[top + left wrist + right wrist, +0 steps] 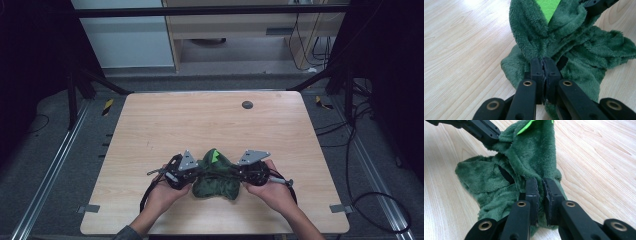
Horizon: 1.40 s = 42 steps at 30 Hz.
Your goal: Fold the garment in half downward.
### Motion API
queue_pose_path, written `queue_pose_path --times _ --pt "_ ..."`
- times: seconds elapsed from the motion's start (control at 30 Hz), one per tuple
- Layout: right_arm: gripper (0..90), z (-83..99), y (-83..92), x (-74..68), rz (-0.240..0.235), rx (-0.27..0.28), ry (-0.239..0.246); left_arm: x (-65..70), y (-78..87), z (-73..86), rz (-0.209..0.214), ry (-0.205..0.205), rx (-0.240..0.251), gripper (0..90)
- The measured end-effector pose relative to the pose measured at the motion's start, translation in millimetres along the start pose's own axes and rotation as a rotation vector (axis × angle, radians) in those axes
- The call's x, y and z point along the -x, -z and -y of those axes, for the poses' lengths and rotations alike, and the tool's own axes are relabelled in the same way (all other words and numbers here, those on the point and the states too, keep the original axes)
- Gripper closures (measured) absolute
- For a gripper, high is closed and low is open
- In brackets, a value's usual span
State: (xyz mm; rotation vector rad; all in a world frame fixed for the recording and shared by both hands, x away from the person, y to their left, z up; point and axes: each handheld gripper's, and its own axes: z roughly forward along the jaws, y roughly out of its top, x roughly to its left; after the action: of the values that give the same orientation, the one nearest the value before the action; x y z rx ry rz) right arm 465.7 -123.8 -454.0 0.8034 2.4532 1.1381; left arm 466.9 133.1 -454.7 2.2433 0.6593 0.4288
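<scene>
A dark green fleece garment (216, 181) with a bright green patch (216, 155) lies bunched on the wooden table (200, 125), near its front edge. My left gripper (186, 174) sits at the garment's left side, and in the left gripper view it (543, 61) is shut on a fold of the fleece (534, 32). At the garment's right side my right gripper (250, 172) does the same; the right gripper view has it (540, 182) pinching the plush fabric (529, 152). The fold between the two grippers stands up as a ridge. A hand holds each gripper.
A small dark round disc (247, 104) is set in the table near its far edge. Bare wood spreads behind and to both sides of the garment. Cables trail from the grippers over the front edge. Dark frame posts stand beyond the table's corners.
</scene>
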Motion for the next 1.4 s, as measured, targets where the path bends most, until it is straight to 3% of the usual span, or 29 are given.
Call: queue_pose_path --times 0.4,0.77,1.1,1.4 --pt "81.5 11.1 1.3 -7.3 -0.003 -0.006 0.010 6.6 2.7 12.4 -0.005 -0.018 0.006 87.7" --pt "75.1 20.4 3.3 -13.0 0.001 -0.025 0.005 10.6 -0.4 25.2 -0.008 -0.005 0.009 85.9" --pt "82.6 22.3 4.6 -14.0 0.001 -0.029 0.005 10.5 -1.8 27.8 -0.014 -0.002 0.011 87.6" --pt "83.5 17.5 9.4 -13.7 0.006 -0.008 0.011 10.6 2.4 26.9 -0.040 0.004 0.040 87.8"
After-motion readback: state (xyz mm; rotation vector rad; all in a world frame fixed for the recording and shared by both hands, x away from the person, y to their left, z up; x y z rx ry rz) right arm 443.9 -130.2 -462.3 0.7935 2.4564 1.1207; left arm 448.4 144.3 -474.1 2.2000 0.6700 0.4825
